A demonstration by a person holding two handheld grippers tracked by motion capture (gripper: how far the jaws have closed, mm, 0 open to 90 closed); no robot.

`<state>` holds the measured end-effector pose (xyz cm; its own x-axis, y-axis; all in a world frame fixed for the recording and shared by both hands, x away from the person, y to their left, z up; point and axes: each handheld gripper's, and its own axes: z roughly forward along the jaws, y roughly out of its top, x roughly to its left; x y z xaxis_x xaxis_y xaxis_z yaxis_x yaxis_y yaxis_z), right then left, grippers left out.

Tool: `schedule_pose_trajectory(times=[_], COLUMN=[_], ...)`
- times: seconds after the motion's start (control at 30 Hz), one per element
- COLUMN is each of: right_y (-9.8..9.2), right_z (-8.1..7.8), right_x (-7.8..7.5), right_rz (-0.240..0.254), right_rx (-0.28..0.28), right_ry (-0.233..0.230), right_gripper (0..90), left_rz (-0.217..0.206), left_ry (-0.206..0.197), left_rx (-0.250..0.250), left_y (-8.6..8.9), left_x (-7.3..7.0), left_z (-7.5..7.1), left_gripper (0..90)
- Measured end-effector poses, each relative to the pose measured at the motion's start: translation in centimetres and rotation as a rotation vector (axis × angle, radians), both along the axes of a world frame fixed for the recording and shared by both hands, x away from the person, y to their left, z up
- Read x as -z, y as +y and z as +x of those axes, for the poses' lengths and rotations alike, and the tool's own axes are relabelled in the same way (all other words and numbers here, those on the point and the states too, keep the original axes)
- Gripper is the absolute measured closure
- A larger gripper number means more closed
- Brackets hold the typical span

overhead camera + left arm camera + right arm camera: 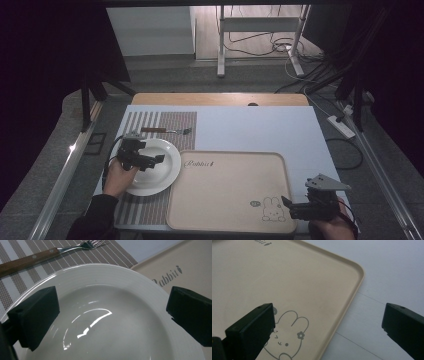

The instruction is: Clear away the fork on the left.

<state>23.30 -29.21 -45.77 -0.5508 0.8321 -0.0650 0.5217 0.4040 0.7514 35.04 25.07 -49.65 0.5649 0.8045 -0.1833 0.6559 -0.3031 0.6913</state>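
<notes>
Your left gripper (148, 161) hangs over the white plate (165, 172), jaws wide apart and holding nothing.

The big tan tray (225, 190) with the bunny picture sits in the middle of the table (260, 127). The plate lies on the striped mat (172, 122), its edge just beside the tray, maybe touching it. Your right gripper (290, 206) is at the tray's near right corner, jaws wide too. The small fork (167, 131) lies on the mat behind the plate.

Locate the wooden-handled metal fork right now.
In the high view, the wooden-handled metal fork lies on the striped placemat at the table's left, just beyond the white plate, tines towards the beige tray.
</notes>
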Motion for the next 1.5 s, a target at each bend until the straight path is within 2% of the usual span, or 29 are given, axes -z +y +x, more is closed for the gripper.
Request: schedule_pose_trajectory(times=[0.67,0.97,1.2,1.37,1.47,1.5], right_y=[0.0,0.0,0.0,0.0,0.0,0.0], right_z=[0.1,0.1,0.1,0.1,0.1,0.1], right_x=[0.0,0.0,0.1,0.0,0.0,0.1], right_rz=[-0.003,-0.005,-0.007,-0.001,-0.002,-0.002], right_rx=[-0.002,-0.001,0.000,-0.001,0.000,0.000], right_ry=[0.008,0.012,0.015,0.011,0.012,0.012], right_gripper=[0.0,0.0,0.0,0.0,0.0,0.0], left_rz=[0.027,0.020,0.021,0.000,-0.004,0.008], left_ry=[0.013,0.019,0.022,0.057,0.083,0.086], left_rx=[-0.010,-0.006,-0.039,-0.040,-0.039,-0.048], left_y=[-0.3,0.0,0.2,0.2,0.3,0.2], left_x=[0.1,0.1,0.1,0.3,0.5,0.5], left_z=[4.3,6.1,7.5,8.8,9.4,9.5], left_gripper=[0.0,0.0,0.0,0.0,0.0,0.0])
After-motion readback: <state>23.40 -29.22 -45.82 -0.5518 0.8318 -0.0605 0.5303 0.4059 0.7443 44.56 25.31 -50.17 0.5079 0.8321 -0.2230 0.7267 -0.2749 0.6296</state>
